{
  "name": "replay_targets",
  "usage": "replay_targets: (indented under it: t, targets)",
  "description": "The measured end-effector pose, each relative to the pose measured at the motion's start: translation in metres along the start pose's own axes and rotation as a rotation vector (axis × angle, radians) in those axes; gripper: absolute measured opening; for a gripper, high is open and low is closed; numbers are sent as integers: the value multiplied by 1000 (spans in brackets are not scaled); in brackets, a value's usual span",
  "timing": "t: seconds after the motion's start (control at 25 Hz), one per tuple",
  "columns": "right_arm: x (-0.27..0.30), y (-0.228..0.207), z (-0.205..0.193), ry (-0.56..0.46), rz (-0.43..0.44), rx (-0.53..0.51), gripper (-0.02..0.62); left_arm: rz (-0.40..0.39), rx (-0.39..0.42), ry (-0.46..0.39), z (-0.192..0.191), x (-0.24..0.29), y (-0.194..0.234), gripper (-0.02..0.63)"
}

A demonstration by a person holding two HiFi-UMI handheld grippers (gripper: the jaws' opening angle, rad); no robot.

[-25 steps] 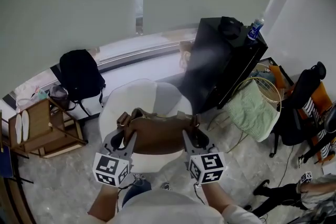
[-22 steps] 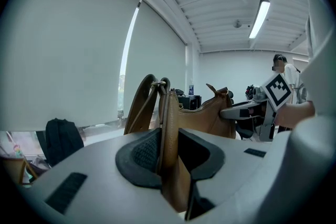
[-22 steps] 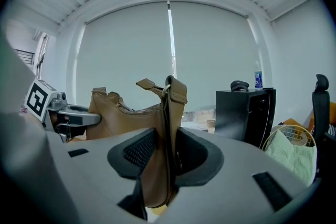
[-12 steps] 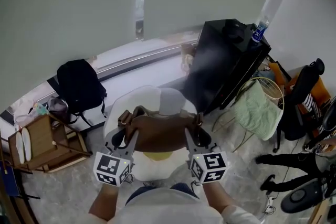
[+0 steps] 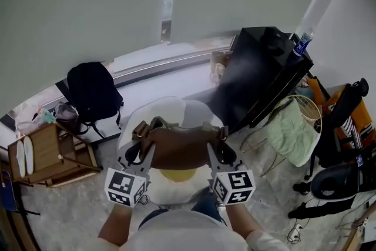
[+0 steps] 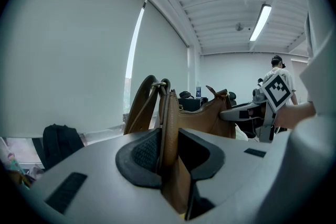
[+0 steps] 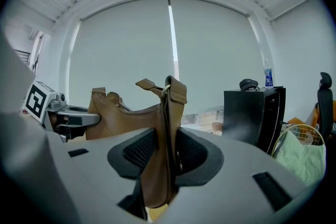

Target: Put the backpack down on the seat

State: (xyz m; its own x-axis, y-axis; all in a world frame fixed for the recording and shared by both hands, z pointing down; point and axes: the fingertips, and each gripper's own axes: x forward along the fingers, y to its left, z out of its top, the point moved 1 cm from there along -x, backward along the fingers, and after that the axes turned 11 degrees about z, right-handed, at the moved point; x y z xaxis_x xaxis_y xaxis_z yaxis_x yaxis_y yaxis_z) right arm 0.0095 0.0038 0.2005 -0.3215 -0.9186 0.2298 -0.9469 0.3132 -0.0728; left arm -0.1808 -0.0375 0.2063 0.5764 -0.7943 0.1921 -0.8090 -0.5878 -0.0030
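A brown leather bag hangs between my two grippers above a round white seat with a yellow patch showing under the bag. My left gripper is shut on the bag's left end, its pads pinching the leather edge and strap. My right gripper is shut on the bag's right end, where the strap and side seam pass between its pads. In the left gripper view the right gripper's marker cube shows beyond the bag. The bag's underside is hidden.
A black backpack leans at the window wall on the left, by a wooden rack. A black cabinet with a bottle on top stands right of the seat, then a wire basket with green cloth and an office chair.
The view has shifted slightly; a person's dark-clad legs at the lower right have gone from view. The bag and both grippers keep the same hold above the seat.
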Motion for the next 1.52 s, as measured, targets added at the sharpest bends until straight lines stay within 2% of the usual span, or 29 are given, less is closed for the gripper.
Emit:
replay_targets:
  t: [0.4, 0.64, 1.16, 1.52]
  targets:
    - [29, -61, 17, 6, 130, -37, 150, 139, -37, -6, 12, 44, -22, 104]
    - [37, -94, 28, 3, 180, -51, 150, 195, -52, -15, 22, 67, -39, 104]
    - [39, -123, 21, -1, 195, -22, 150, 212, -39, 8, 23, 88, -56, 104]
    - [50, -130, 4, 29, 177, 5, 150, 193, -57, 45, 6, 102, -52, 104]
